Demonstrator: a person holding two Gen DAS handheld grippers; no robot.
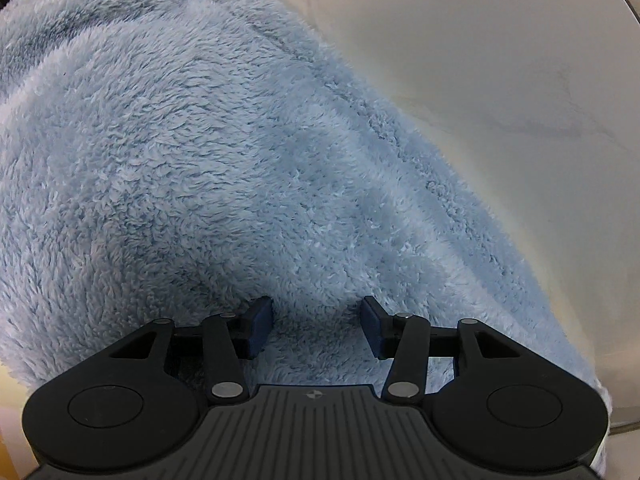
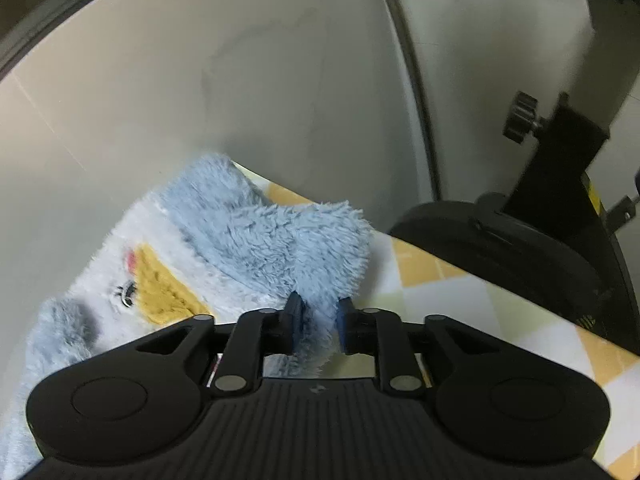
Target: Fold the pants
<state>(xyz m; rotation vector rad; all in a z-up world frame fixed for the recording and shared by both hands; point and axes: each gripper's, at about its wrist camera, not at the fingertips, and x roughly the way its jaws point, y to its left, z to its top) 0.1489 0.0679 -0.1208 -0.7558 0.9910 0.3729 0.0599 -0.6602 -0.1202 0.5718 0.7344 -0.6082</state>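
Black left gripper (image 1: 317, 328), pads spread, hovers above fluffy light-blue fleece pants (image 1: 192, 168) lying on the pale tabletop (image 1: 500, 80). Right gripper (image 2: 319, 326) pinches a pants flap near the yellow-checkered cloth (image 2: 440, 280).

In the left wrist view the fluffy blue pants (image 1: 208, 168) fill nearly everything ahead and to the left, bulging up against the left gripper (image 1: 316, 326), so nothing passes there without pushing into pile. To the right and far right lies bare pale floor (image 1: 500, 80), open room for a hand. In the right wrist view a fold of the pants sits between the jaws of the right gripper (image 2: 318, 324), blocking the gap. Far and left is clear floor. On the right a black stand base (image 2: 520, 248) with its upright post (image 2: 568, 136) and knob stands beyond the edge of the checked table (image 2: 460, 304), narrowing passage that way.
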